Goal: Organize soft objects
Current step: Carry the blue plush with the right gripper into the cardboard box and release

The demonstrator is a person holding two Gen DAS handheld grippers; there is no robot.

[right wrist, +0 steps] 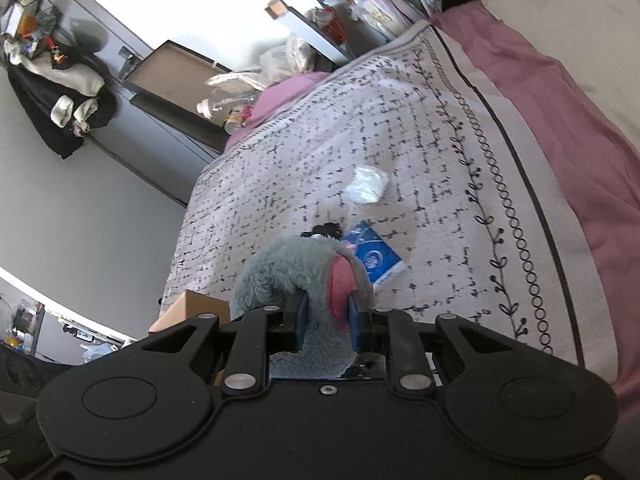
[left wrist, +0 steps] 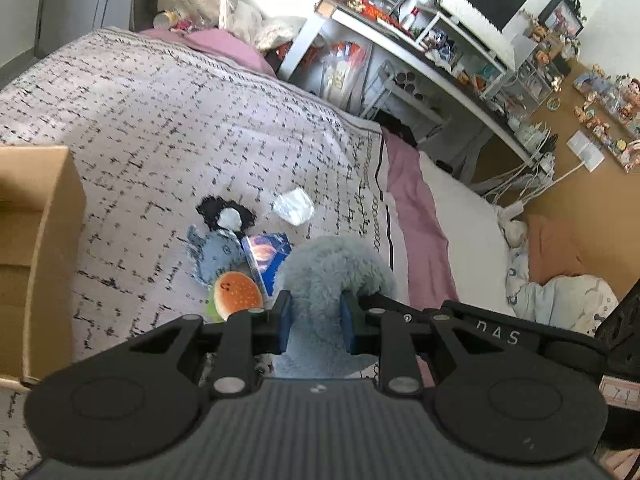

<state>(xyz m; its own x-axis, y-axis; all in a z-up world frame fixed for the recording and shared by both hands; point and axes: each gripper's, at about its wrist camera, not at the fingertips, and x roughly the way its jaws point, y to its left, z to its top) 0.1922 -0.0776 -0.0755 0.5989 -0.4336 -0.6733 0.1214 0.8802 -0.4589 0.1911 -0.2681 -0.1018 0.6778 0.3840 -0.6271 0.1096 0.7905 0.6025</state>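
My left gripper [left wrist: 316, 322] is shut on a fluffy grey-blue plush toy [left wrist: 332, 268], held above the bed. My right gripper [right wrist: 328, 322] is shut on the same grey plush toy [right wrist: 288, 272], pinching a part with a pink patch [right wrist: 340, 284]. On the patterned blanket [left wrist: 160, 120] lie a small blue-grey plush [left wrist: 212, 252], an orange burger-shaped soft toy [left wrist: 238, 292], a black-and-white soft item [left wrist: 226, 214], a blue packet [left wrist: 266, 258] and a white crumpled wrapper [left wrist: 294, 206]. The blue packet [right wrist: 374, 256] and wrapper [right wrist: 366, 184] also show in the right wrist view.
An open cardboard box [left wrist: 36, 248] stands on the bed at the left; it also shows in the right wrist view [right wrist: 192, 308]. A cluttered white desk [left wrist: 420, 52] stands beyond the bed. Pillows [left wrist: 560, 296] lie at the right. A pink sheet [right wrist: 560, 100] edges the blanket.
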